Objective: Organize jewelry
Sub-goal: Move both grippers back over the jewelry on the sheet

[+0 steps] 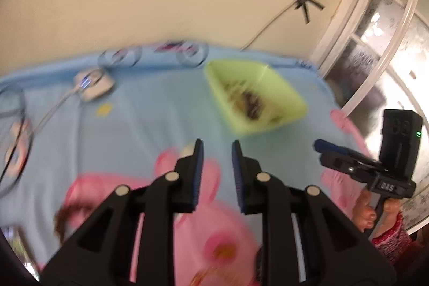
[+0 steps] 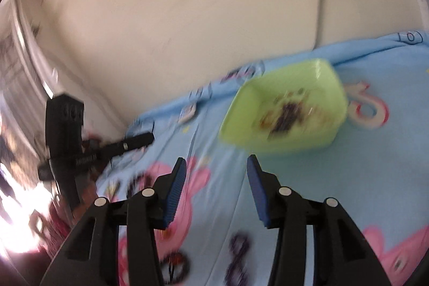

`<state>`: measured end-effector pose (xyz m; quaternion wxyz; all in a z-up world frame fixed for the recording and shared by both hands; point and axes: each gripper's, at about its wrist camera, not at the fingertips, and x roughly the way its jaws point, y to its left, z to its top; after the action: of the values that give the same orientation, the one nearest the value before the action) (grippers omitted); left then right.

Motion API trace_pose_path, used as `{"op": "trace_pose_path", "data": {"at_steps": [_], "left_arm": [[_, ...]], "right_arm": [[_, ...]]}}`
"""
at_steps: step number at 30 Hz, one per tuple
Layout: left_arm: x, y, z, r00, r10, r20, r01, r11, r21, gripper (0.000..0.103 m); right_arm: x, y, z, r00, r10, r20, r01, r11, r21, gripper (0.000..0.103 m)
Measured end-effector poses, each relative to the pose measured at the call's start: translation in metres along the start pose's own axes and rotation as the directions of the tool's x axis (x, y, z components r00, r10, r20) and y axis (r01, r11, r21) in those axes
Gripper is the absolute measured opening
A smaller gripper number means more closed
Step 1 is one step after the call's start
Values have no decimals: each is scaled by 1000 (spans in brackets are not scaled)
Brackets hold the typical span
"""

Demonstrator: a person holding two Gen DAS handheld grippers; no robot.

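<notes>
- Far left on the light-blue cartoon-print bedsheet point(image 1: 150, 111), thin clear ring-shaped bangles point(image 1: 14, 141) lie flat, well apart from everything else; a small white puck-shaped device with a cable point(image 1: 93, 85) sits near the back edge.
- Along that back edge stand two clear round containers point(image 1: 193, 54), too blurred to say what they hold.
- The left gripper point(image 1: 215, 146) hangs above the sheet with its blue-padded fingers point(image 1: 197, 168) apart and nothing between them.
- Ahead and slightly right of it sits the pale-green rectangular plastic tray point(image 1: 295, 109), a dark tangled heap of jewelry point(image 1: 249, 101) in its bottom.
- The right gripper point(image 2: 215, 162) also stands spread and empty, aimed toward the same tray from its near side.
- Judgement: the step in hand looks like a first reach into the tray. Both views are smeared, so slowing before descent would help.
- One gripper should brace the tray's wall while the other pinches a single loose edge piece, not the middle of the heap.
- Lift slowly; tangled strands could drag neighbours out or tip the light tray.
</notes>
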<state>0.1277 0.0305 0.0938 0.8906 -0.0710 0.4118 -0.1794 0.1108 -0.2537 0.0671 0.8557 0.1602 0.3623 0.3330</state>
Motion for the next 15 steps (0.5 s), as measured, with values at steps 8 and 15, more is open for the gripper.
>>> {"op": "trace_pose_path", "data": {"at_steps": [8, 15], "left_arm": [[-19, 16, -83, 998, 60, -30, -62, 997, -49, 21], [-17, -9, -100, 998, 61, -14, -61, 998, 8, 42]], "right_arm": [[13, 59, -75, 993, -37, -110, 17, 984, -175, 3], [29, 84, -99, 980, -132, -148, 86, 955, -283, 4]]}}
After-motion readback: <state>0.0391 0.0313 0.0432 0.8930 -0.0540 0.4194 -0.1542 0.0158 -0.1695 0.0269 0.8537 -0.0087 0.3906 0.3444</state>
